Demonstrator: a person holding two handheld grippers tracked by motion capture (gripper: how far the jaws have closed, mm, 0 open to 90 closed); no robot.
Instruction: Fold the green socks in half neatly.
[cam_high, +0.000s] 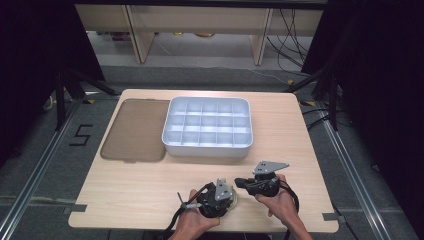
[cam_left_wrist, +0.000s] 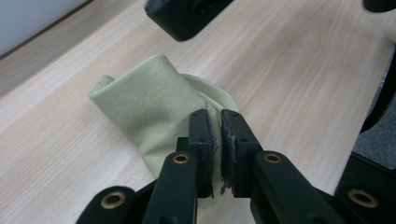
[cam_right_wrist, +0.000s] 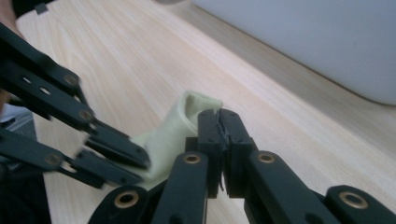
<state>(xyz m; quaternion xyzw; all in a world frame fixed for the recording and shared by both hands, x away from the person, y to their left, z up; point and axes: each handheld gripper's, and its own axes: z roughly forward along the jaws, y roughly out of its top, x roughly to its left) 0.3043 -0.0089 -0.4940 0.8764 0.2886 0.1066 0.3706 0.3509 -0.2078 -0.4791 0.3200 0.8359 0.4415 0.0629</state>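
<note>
Left tool (cam_high: 227, 194) and right tool (cam_high: 240, 183) sit close together at the near edge of the surface (cam_high: 125, 190), right of centre, each in a hand coming up from the bottom of the high view. A pale yellow-green cloth (cam_high: 233, 199) peeks out under the left tool, lying on the surface. Farther back, mid-surface: a white compartment tray (cam_high: 207, 148), divided into a grid of cells. Just left of it, touching or nearly so, a flat brownish translucent lid (cam_high: 134, 131) lies on the wood.

Left gripper view: left tool (cam_left_wrist: 217, 128), jaws drawn nearly together with a thin gap between the pads. The cloth (cam_left_wrist: 140, 102), folded into a soft roll, lies on the surface just beyond and under the jaw tips; its near edge meets the tips, and whether a fold is pinched cannot be told. The black body of the right tool (cam_left_wrist: 187, 16) hangs at the top.

Right gripper view: right tool (cam_right_wrist: 219, 123), jaws closed pad to pad, nothing visible between them. The cloth (cam_right_wrist: 180, 123) lies just left of and behind the tips, one end standing up in a fold. The left tool (cam_right_wrist: 133, 165) comes in from the left, its jaw tips on the cloth. The tray's white wall (cam_right_wrist: 327, 42) runs along the far right.
</note>
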